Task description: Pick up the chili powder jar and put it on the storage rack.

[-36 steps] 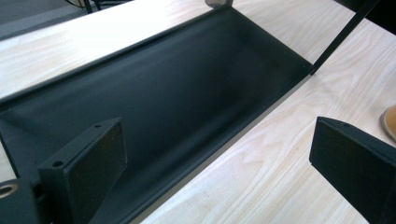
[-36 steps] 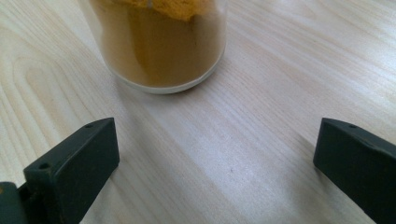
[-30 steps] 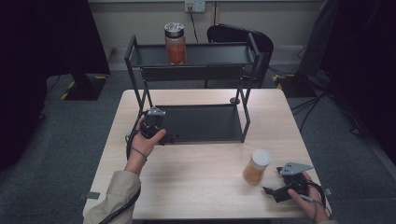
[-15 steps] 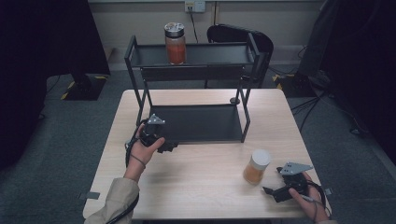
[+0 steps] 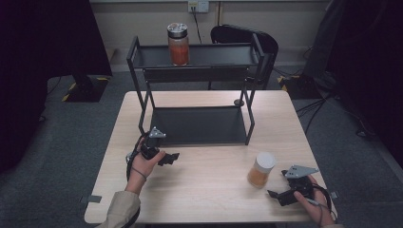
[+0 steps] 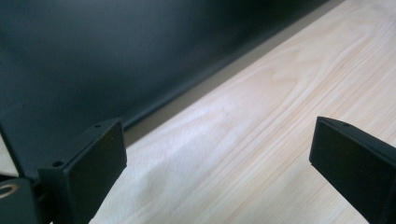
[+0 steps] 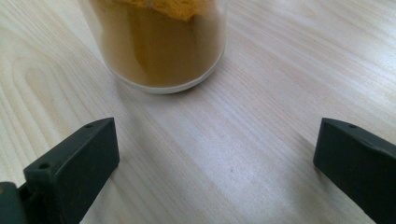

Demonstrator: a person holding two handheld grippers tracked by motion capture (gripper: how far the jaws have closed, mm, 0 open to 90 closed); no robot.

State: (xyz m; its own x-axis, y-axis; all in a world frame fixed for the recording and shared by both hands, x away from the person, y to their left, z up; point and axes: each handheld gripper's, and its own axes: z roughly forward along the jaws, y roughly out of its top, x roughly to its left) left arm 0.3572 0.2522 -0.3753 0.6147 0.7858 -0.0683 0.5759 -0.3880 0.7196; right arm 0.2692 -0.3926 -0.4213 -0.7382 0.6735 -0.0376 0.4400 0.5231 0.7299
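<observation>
1. My right hand-held gripper (image 5: pixel 278 194) rests low on the desk (image 5: pixel 209 190) near its front right corner, jaws spread wide and holding nothing.

2. The jar (image 5: pixel 261 169) of orange-brown powder stands upright on the desk just ahead and to the left of that hand-held gripper, not touching it. In the right gripper view the jar (image 7: pixel 161 44) sits ahead of the open jaws, shifted toward the left one, with bare wood between the jar's base and the jaw tips.

3. The jar's long axis is vertical, so I judge a level approach from the side fits, the jaws closing across its round body below the white lid.

4. My left hand-held gripper (image 5: pixel 170 158) lies well apart from the jar, at the front left foot of the rack (image 5: pixel 199 76). Its jaws are also released and empty; the left gripper view shows the rack's dark lower shelf (image 6: pixel 116 56) close ahead.

5. The right hand is clearly the nearer one, so I take this reach to be its job: a short push forward with a small correction to the left to centre the jar between the jaws.

6. A second jar (image 5: pixel 178 43) with reddish contents stands on the rack's top shelf, far from both hands.
</observation>
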